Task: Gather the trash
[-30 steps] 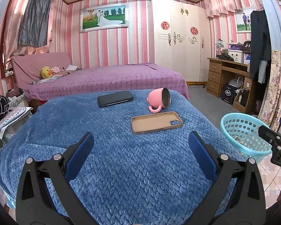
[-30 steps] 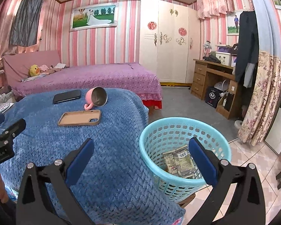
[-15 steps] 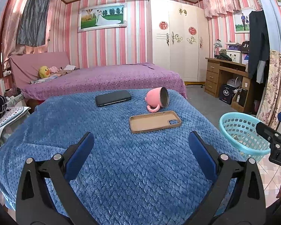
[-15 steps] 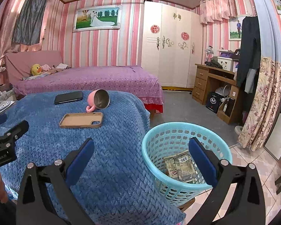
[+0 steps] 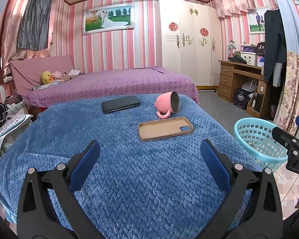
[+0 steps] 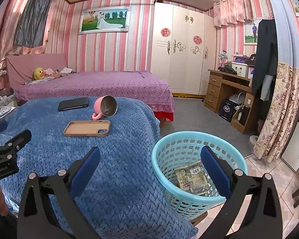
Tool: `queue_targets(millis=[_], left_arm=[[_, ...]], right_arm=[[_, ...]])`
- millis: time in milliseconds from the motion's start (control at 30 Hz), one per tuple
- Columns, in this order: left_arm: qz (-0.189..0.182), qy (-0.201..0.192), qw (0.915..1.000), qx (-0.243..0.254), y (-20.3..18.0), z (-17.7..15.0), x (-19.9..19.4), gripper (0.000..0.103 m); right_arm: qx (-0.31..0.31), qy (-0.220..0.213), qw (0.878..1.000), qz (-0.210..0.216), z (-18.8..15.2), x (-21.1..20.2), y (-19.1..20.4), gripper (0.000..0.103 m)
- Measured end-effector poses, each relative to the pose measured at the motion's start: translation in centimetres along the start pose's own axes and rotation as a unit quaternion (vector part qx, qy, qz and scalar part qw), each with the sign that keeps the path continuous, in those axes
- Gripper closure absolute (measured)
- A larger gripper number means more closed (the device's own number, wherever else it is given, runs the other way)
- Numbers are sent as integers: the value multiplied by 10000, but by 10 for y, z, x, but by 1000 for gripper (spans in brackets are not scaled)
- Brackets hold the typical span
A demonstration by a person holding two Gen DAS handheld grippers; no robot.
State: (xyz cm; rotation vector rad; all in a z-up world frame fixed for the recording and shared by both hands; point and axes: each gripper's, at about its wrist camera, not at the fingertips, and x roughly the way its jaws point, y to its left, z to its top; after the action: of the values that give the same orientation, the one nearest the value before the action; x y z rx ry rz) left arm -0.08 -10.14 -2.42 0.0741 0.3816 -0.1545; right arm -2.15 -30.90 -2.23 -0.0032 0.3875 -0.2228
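A light blue plastic basket (image 6: 191,141) stands at the right of the blue-blanketed table (image 6: 113,159), with flat printed wrappers (image 6: 191,176) lying in its bottom. In the left wrist view the same basket (image 5: 255,137) sits at the right edge. My right gripper (image 6: 149,165) hovers open over the table's right edge and the basket's left rim, holding nothing. Open and empty too, my left gripper (image 5: 149,159) hangs above the near part of the blanket (image 5: 129,179). No loose trash shows on the blanket.
On the blanket lie a tan phone case (image 5: 165,127), a tipped pink mug (image 5: 168,105) and a black phone (image 5: 120,104). A purple bed (image 5: 113,83) is behind, a wooden desk (image 6: 229,95) and a wardrobe (image 6: 181,49) at the right. Tiled floor lies around the basket.
Both views have risen and drawn back a little, so the table items sit lower and smaller in frame. Both grippers stay open and empty; the wrappers rest in the basket throughout.
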Motion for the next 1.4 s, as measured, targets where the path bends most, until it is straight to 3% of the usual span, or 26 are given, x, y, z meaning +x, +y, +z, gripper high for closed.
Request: queue_targets(millis=[1400], left_arm=[[-26, -6, 10000, -20, 4, 3, -1, 5]], right_arm=[[-48, 11, 10000, -36, 1, 0, 0, 5]])
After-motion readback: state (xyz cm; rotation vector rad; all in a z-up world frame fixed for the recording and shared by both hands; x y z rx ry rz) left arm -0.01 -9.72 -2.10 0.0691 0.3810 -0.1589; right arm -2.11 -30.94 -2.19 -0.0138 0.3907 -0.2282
